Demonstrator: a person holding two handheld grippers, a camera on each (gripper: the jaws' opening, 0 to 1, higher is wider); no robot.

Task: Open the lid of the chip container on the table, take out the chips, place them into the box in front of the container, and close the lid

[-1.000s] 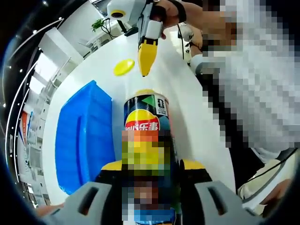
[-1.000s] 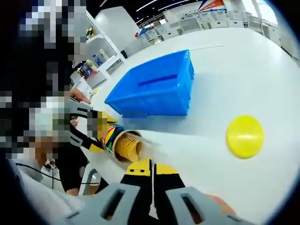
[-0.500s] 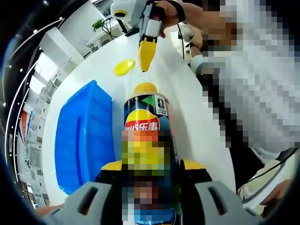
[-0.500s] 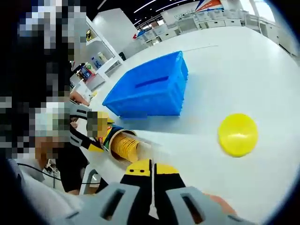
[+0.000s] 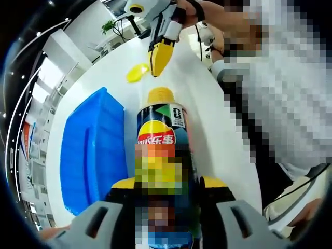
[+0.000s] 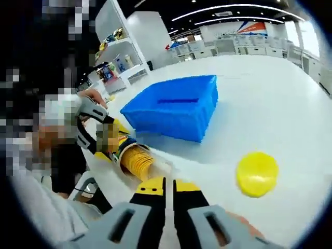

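Left tool (image 5: 165,189) grips chip can (image 5: 162,136); blue box (image 5: 92,150) beside, seemingly touching.

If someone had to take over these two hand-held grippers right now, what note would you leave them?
Left gripper: shut on the chip can, holding it tipped toward the right gripper.
Right gripper: jaws closed, holding nothing, just off the can's open mouth.
Yellow lid: already off, lying on the white table.
Chips: a stack poking out of the can's mouth, none taken out yet.
Blue box: on the table beside the can; its inside is hidden.
Left to do: pull out the chips, put them in the box, refit the lid.
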